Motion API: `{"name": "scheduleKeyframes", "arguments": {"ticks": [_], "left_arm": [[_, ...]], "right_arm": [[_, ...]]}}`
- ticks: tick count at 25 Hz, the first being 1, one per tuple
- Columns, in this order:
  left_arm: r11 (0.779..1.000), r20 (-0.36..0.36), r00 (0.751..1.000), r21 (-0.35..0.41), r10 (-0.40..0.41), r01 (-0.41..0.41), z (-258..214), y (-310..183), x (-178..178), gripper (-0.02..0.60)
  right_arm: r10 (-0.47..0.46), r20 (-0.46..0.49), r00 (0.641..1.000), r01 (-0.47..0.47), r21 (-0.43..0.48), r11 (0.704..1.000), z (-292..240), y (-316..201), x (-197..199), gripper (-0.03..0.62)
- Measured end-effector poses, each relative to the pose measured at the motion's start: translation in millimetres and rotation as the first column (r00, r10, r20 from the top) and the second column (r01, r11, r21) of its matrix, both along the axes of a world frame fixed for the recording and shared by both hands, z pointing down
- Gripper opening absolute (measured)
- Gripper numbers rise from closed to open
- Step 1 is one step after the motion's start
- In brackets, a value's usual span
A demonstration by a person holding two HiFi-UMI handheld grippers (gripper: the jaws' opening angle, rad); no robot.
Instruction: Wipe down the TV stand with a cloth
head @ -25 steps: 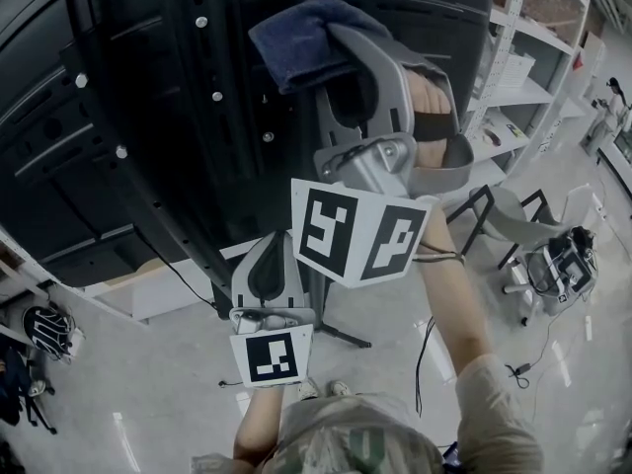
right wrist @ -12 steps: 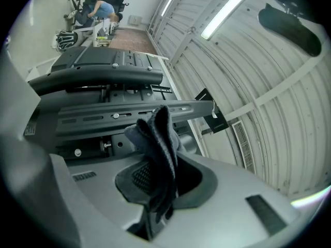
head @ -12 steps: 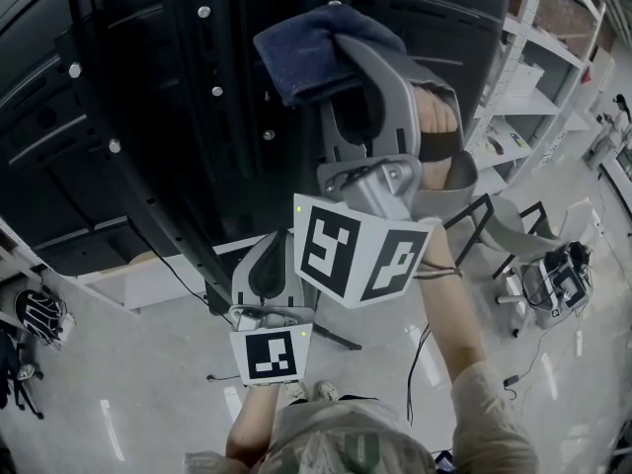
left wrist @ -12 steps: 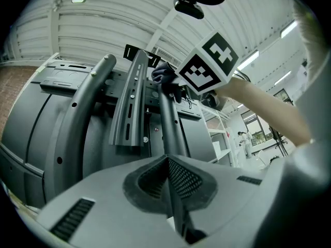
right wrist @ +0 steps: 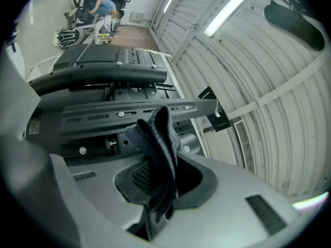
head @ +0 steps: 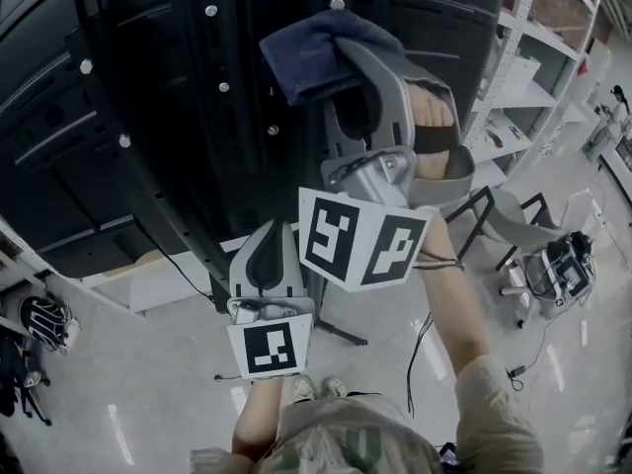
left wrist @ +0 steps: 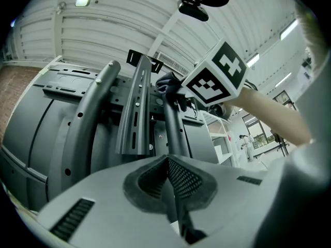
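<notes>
No lettering or numbers are legible; the small label (right wrist: 34, 127) on the TV stand (right wrist: 98, 75) is too blurred.

white shelving (head: 534, 91), grey chair (head: 515, 217), helmet (head: 39, 322)

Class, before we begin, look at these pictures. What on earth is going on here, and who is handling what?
A person holds a claw in each hand, beside a black TV stand. The right claw is raised and shut on a dark blue cloth, held up at the stand's metal uprights. Whether the cloth touches them cannot be told. The left claw hangs lower, its jaws together on nothing, pointing up at the same frame.
</notes>
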State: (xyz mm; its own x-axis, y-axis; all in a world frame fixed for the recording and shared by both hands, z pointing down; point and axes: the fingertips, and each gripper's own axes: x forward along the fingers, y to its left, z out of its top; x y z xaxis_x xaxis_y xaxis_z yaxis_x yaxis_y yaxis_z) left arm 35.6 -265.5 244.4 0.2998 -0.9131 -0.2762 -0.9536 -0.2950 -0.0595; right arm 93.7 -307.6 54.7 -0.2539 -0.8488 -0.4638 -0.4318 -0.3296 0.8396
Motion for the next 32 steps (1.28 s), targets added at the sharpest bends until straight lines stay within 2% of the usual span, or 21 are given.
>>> {"name": "scheduleKeyframes", "arguments": {"ticks": [3, 16, 22, 28, 32], "left_arm": [[1.0, 0.009, 1.0, -0.006, -0.001, 0.001, 2.0, 3.3, -0.8, 0.015], [0.998, 0.01, 1.0, -0.058, -0.008, 0.008, 30.1, 7.0, -2.8, 0.015], [0.996, 0.0, 0.999, -0.081, -0.037, 0.037, 55.5, 7.6, -12.0, 0.015], [0.991, 0.0, 0.999, -0.126, -0.046, 0.046, 93.1, 12.7, -13.5, 0.015], [0.988, 0.004, 0.998, -0.141, -0.062, 0.062, 113.0, 12.6, -18.4, 0.015]], "right_arm": [[-0.001, -0.023, 1.0, 0.0, -0.021, 1.0, 9.4, 1.0, 0.7, 0.058], [-0.005, -0.007, 1.0, 0.004, -0.074, 0.997, 62.0, 6.5, 3.1, 0.058], [-0.01, -0.023, 1.0, 0.007, -0.117, 0.993, 107.8, 3.0, 1.3, 0.058], [-0.011, 0.013, 1.0, 0.013, -0.131, 0.991, 147.2, 3.5, 3.4, 0.058], [-0.015, 0.04, 0.999, 0.022, -0.162, 0.987, 191.8, 2.7, 4.4, 0.058]]}}
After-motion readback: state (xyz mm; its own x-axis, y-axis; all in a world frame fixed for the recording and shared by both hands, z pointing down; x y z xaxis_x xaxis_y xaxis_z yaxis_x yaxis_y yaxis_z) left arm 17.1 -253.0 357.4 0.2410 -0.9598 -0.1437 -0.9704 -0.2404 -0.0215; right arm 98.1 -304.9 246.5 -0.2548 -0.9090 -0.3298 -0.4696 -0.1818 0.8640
